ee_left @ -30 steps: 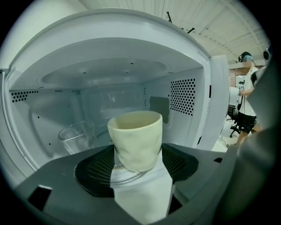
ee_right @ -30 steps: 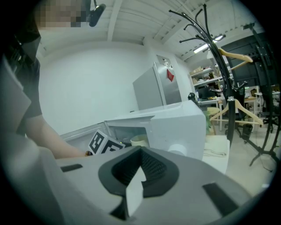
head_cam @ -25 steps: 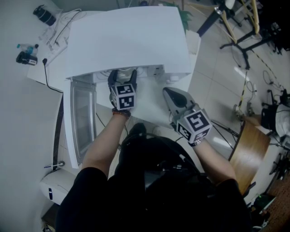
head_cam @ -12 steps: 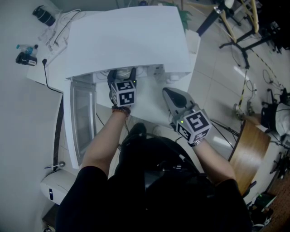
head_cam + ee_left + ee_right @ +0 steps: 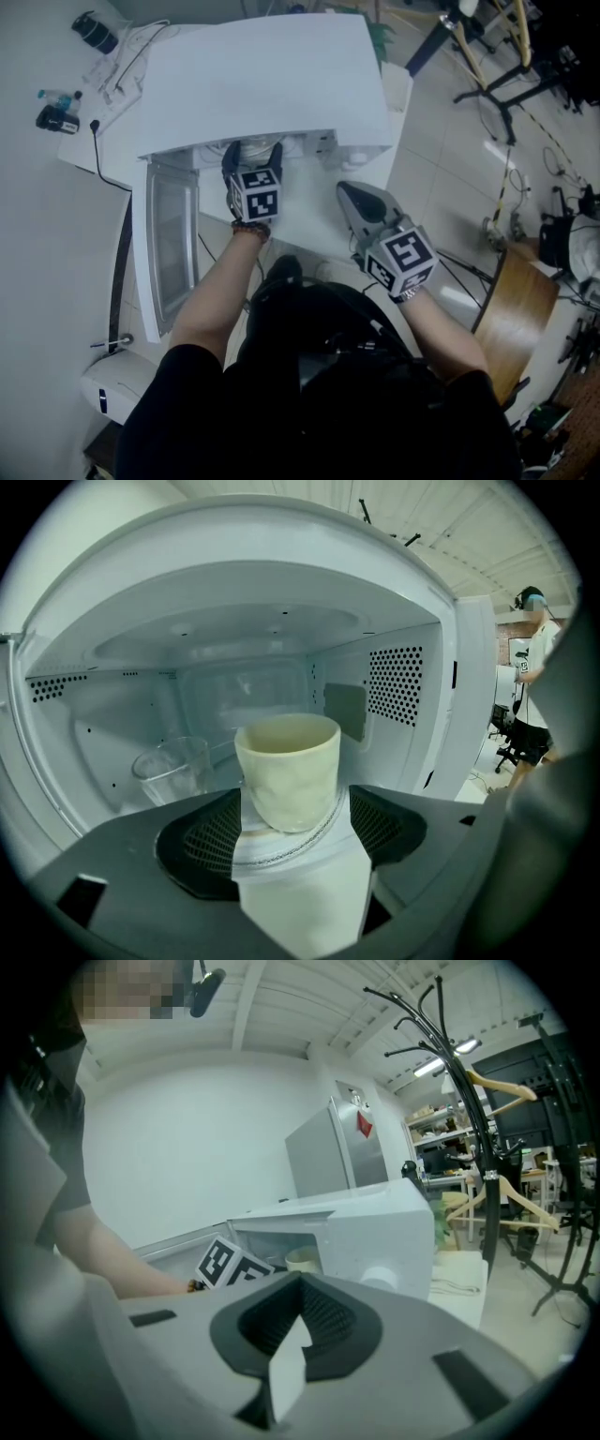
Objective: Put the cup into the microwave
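Observation:
A cream cup (image 5: 286, 771) stands upright on the turntable inside the open white microwave (image 5: 262, 84). My left gripper (image 5: 292, 806) reaches into the cavity with the cup between its pads. The jaws have just been opening, and a narrow gap shows on each side of the cup. In the head view the left gripper (image 5: 253, 157) is at the oven mouth, its marker cube just behind. My right gripper (image 5: 354, 195) hovers to the right in front of the oven, shut and empty. In the right gripper view its jaws (image 5: 300, 1290) meet, with the cup (image 5: 302, 1260) visible beyond.
A clear glass (image 5: 173, 771) stands inside the oven, left of the cup and slightly behind it. The oven door (image 5: 169, 244) hangs open on the left. Bottles and cables (image 5: 56, 112) lie on the table at far left. A coat rack (image 5: 487, 1147) stands to the right.

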A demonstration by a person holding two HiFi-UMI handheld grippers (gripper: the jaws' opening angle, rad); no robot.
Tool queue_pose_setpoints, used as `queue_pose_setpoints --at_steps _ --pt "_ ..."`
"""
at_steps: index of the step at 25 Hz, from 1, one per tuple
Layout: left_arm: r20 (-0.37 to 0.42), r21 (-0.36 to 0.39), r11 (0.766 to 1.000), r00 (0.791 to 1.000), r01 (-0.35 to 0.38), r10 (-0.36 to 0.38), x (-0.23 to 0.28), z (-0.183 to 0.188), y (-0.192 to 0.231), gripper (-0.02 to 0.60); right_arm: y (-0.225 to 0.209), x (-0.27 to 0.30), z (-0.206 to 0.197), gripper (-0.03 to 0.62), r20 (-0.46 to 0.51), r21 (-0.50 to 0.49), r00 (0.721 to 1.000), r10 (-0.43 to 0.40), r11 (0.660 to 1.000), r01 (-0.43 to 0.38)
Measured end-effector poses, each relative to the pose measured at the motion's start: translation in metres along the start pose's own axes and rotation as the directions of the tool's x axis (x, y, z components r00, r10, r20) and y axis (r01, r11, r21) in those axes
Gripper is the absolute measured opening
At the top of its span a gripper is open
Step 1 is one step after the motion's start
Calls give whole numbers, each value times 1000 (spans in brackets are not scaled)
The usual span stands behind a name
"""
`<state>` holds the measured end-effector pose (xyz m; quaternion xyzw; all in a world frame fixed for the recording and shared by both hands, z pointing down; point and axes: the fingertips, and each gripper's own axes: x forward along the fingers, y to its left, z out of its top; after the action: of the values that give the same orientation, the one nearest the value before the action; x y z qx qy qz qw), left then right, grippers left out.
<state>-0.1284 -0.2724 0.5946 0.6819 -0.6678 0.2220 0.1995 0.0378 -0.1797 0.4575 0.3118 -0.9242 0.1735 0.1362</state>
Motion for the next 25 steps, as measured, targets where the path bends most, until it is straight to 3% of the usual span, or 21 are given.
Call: queue_pose_setpoints --at_steps 25 --pt "90 -66 987 984 -146 152 -122 -9 -13 356 53 -76 -4 3 49 -118 984 169 980 -162"
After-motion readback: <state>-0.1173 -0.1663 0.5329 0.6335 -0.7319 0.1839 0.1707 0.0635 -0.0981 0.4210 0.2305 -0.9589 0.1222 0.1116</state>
